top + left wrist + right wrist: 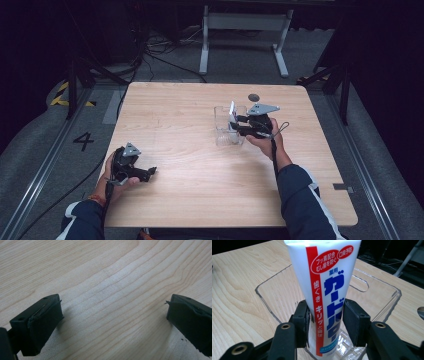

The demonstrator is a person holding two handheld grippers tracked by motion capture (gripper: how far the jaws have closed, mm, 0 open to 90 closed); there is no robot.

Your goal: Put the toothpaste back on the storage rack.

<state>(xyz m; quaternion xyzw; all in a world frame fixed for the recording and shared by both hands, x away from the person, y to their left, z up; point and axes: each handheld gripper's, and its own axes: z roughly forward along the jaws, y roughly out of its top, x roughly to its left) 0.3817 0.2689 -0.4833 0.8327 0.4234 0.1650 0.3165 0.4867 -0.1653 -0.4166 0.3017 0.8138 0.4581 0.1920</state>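
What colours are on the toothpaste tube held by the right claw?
The white toothpaste tube carries a red stripe and blue lettering, clearest in the right gripper view.

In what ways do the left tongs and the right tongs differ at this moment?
The left tongs are open with nothing between the jaws, while the right tongs are shut on a white toothpaste tube. The left tongs sit low over bare wood near the table front edge; the right tongs are at the clear plastic container, farther back. Both are black two-jaw tongs, each held in one hand.
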